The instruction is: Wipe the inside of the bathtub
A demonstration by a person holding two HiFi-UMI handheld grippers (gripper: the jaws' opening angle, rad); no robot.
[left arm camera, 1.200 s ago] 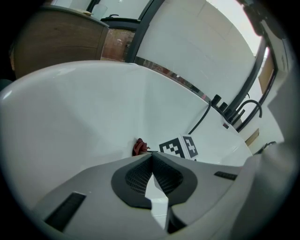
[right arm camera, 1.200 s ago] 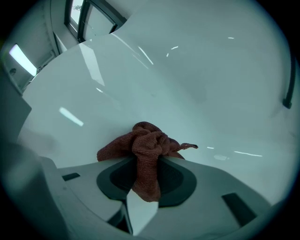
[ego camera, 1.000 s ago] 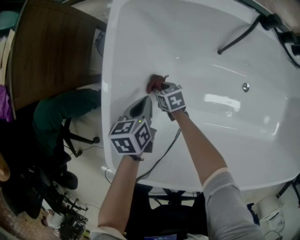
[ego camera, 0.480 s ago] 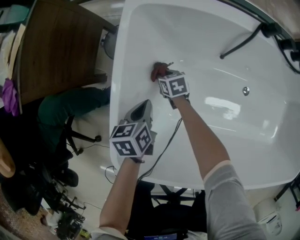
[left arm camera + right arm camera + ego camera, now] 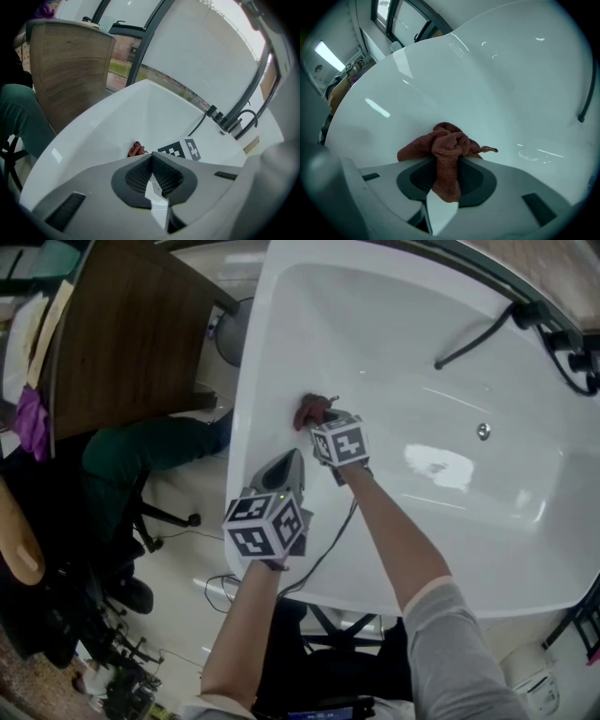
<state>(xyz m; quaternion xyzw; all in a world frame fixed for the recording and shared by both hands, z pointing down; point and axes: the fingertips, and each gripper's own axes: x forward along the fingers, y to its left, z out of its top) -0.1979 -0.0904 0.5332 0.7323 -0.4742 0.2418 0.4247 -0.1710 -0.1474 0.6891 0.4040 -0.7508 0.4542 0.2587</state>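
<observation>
View from above of a white bathtub [image 5: 422,352], seen from a camera on the head of a person leaning over its near rim with a handheld gripper in each hand.

The right gripper [image 5: 319,420] reaches down inside the bathtub. Its jaws are clamped on a bunched reddish-brown cloth [image 5: 310,410]. In the right gripper view, a fold of the cloth is pinched between the dark pads and the rest bulges out past the tips. The cloth sits on the bathtub's inner side wall, just below the rim at the person's left, well apart from the drain [image 5: 483,431] on the bathtub floor. It appears to press on the wall, though the contact itself is hard to confirm.

The left gripper [image 5: 287,463] hangs over the bathtub's near rim, its jaws closed together with nothing between them. Whether it touches the rim cannot be told.

The step in hand looks like wiping the side wall, with most of the bathtub apparently not yet reached. To do it well, the grip should be firm enough that the cloth is not dragged out, and the gripper angled so the bulging wad, not the hard tips, meets the glossy surface. Because the wad is small, strokes would need to overlap, working from the rim down the curve toward the drain. The empty gripper is best kept out of the wiping path
</observation>
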